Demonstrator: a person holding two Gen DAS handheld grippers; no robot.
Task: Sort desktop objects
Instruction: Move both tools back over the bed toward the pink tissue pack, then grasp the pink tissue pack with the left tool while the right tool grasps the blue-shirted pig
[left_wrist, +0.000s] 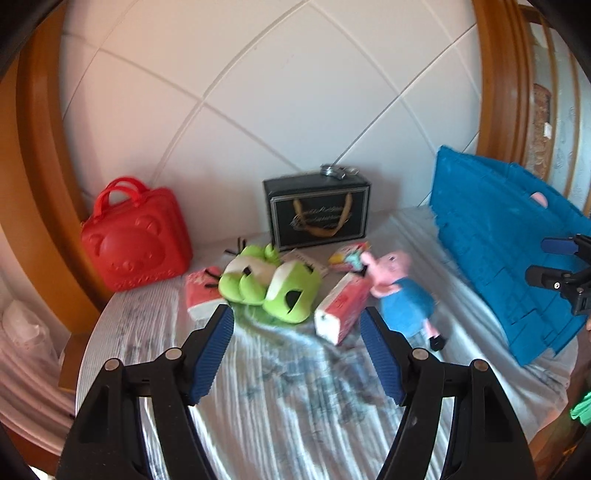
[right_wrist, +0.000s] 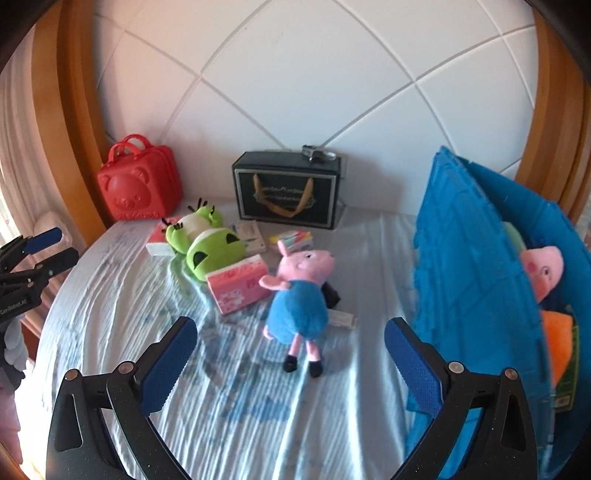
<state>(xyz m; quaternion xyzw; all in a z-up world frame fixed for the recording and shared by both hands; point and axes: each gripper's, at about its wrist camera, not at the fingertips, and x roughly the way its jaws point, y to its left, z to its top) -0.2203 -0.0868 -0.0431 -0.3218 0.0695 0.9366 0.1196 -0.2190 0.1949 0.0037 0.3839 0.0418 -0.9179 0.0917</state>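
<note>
Pink pig plush (right_wrist: 297, 295) | blue shirt | lying on striped sheet (right_wrist: 110, 295)

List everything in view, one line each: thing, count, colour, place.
case: 1, red with bear face, back left
gift box: 1, black with gold handles, back centre
frog slippers: 2, green, left of centre
tissue packs: 2 plain, pink-white, by the slippers
pig plush: 1, pink in blue, centre
bin: 1, blue, right; another pig plush inside
sheet: 1, pale blue, underneath
left gripper: open, empty
right gripper: open, empty
</note>
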